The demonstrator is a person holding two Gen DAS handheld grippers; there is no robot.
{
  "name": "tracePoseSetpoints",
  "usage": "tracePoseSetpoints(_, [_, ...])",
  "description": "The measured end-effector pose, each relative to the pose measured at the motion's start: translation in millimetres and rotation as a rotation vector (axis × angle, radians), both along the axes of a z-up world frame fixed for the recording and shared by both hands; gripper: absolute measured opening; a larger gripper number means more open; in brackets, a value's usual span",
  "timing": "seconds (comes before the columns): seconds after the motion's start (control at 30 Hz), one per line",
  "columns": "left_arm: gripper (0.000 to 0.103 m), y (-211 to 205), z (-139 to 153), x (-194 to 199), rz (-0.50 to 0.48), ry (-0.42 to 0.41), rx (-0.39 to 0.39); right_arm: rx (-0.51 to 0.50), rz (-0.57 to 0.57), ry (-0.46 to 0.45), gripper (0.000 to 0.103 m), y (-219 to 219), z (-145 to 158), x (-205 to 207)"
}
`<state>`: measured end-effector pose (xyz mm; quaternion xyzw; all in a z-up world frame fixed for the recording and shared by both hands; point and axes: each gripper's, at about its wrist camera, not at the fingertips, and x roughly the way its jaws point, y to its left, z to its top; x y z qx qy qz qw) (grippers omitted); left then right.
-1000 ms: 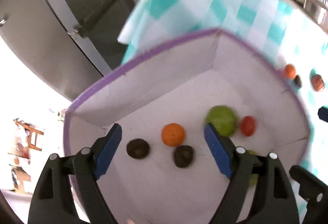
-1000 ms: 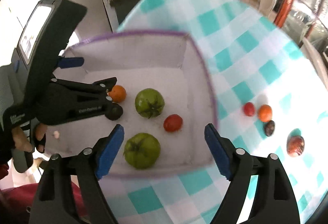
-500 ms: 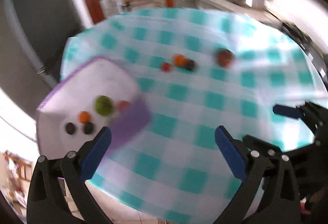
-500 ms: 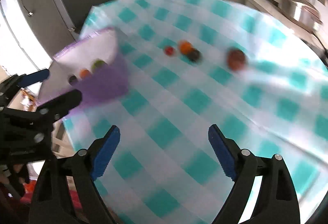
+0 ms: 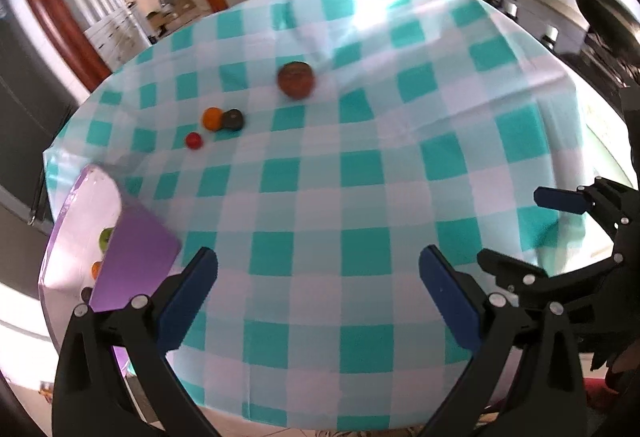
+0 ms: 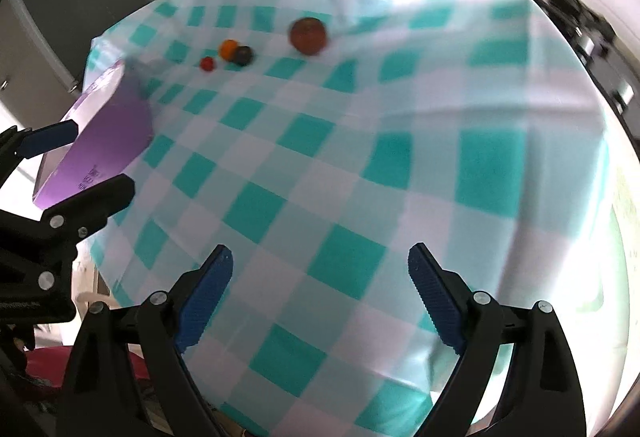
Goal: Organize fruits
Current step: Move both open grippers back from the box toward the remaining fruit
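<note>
With both the left gripper [image 5: 318, 293] and right gripper [image 6: 320, 289] spread wide and empty, four fruits lie far across the checked tablecloth [image 5: 360, 197]; either should approach the small red fruit [image 5: 193, 140] nearest the purple box [image 5: 136, 257], straddling it squarely.

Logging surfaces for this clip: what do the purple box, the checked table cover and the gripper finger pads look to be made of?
Purple box: likely thin cardboard, matte, with flat stiff walls and a white inside. Checked table cover: probably plastic or coated cloth, since it shows glare and soft creases. Finger pads: blue, ribbed, seemingly rubber or plastic, on black plastic arms with metal rivets.
</note>
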<state>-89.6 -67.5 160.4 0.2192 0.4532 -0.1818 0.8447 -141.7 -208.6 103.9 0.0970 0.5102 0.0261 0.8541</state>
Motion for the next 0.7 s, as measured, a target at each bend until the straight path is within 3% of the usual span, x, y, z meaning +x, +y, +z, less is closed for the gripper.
tracePoseSetpoints(0.17, [0.101, 0, -16, 7, -0.008, 0.047, 0.014, 0.005, -0.035, 0.039, 0.087, -8, -16, 3])
tracePoseSetpoints(0.4, [0.101, 24, -40, 53, 0.062, 0.142, -0.023, -0.014, 0.0, 0.096, 0.087, 10, -36, 43])
tracePoseSetpoints(0.7, [0.101, 66, -54, 180, 0.196, 0.188, -0.109, -0.014, -0.063, 0.132, 0.087, 22, -48, 157])
